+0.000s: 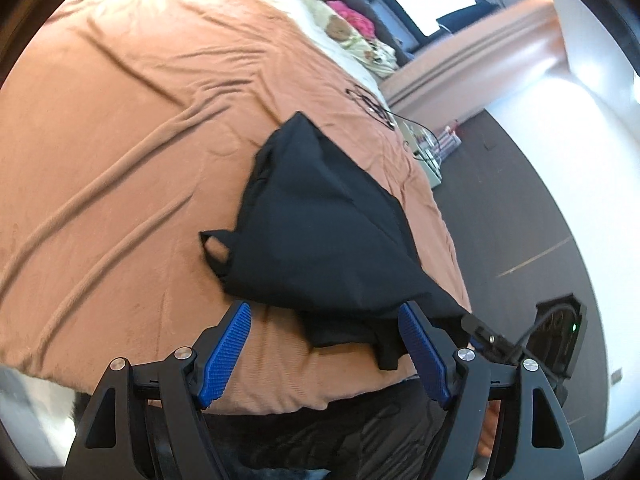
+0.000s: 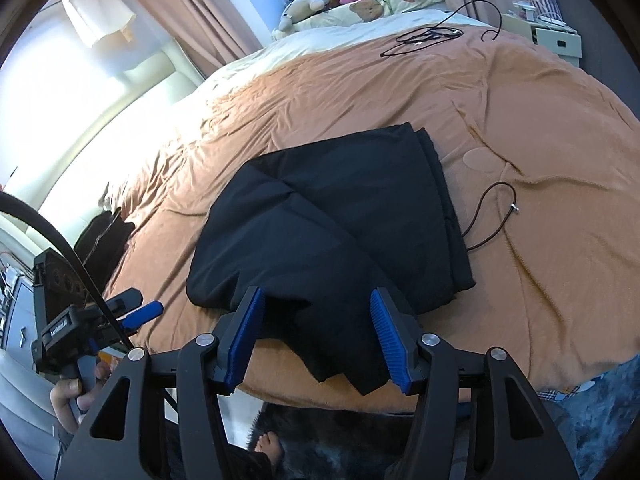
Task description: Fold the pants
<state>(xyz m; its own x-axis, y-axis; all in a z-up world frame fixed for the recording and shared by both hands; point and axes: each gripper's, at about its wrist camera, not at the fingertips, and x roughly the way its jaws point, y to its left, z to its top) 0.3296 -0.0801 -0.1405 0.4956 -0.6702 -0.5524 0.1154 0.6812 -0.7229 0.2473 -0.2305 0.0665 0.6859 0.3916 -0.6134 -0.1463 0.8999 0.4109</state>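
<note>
Seen from the right wrist, left to right: left gripper (image 2: 138, 312) off the bed's left edge, jaws apart, gripping nothing. Black pants (image 2: 332, 232), folded, near the front edge of the brown bedspread (image 2: 540, 120), one corner draped over it between the parted, empty pads of the right gripper (image 2: 318, 336). Brown cord (image 2: 490, 216) just right of the pants. Black cable (image 2: 432, 36) and stuffed toys (image 2: 304, 6) toward the far edge.
</note>
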